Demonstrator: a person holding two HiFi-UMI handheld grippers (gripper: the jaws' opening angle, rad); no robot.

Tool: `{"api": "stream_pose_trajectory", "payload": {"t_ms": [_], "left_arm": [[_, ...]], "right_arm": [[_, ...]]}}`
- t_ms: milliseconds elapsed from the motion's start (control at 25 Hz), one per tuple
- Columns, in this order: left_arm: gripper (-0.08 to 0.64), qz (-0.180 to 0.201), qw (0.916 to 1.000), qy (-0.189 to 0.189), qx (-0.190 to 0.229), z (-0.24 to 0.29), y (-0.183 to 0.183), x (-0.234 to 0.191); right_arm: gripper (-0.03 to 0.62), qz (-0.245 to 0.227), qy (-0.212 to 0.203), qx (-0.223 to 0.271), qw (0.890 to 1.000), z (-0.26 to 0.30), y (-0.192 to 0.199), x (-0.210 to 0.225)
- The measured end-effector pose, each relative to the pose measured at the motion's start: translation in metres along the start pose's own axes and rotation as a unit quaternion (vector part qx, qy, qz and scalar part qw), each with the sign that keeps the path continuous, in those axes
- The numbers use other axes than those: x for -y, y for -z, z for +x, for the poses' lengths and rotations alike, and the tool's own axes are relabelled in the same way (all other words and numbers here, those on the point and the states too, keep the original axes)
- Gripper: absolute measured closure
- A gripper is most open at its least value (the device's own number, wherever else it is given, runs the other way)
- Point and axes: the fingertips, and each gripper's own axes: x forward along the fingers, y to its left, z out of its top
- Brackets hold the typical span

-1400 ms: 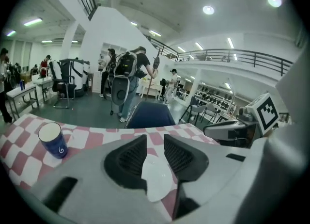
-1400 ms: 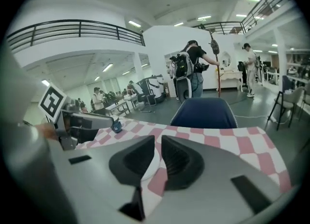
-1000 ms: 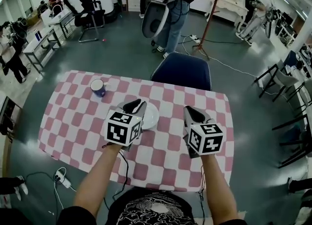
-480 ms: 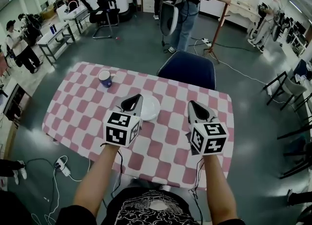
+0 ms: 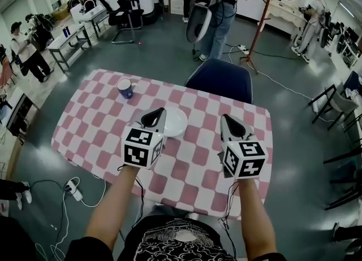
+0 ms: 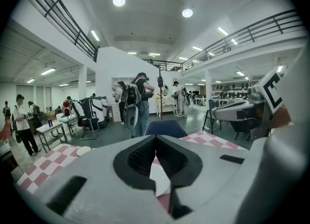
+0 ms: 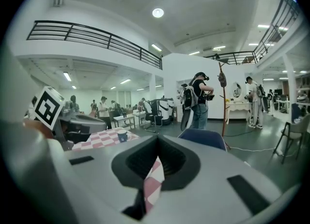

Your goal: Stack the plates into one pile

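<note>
White round plate on pink-checked tablecloth

A rectangular table under a pink-and-white chequered cloth stands on a grey-green floor. Near its far left corner 1 dark blue mug sits upright. Just beyond the table's far edge is a navy blue padded chair. Behind that chair a person in jeans with a backpack stands beside a reddish-brown pole stand. A white power strip with cables lies on the floor by the table's near left corner. At the left, a person in dark trousers stands near a pale desk. Black-framed chairs stand at the right.
</note>
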Motion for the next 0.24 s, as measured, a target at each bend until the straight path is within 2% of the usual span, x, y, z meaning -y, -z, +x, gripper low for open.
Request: {"api": "stream_pose_trajectory", "payload": {"t_ms": [240], "left_arm": [[0.557,0.004,1.0000,0.000,0.002,0.0006,-0.0068,0.0019]], "right_arm": [[0.588,-0.002,0.001,0.000,1.000,-0.0013,-0.0020,0.0020]]}}
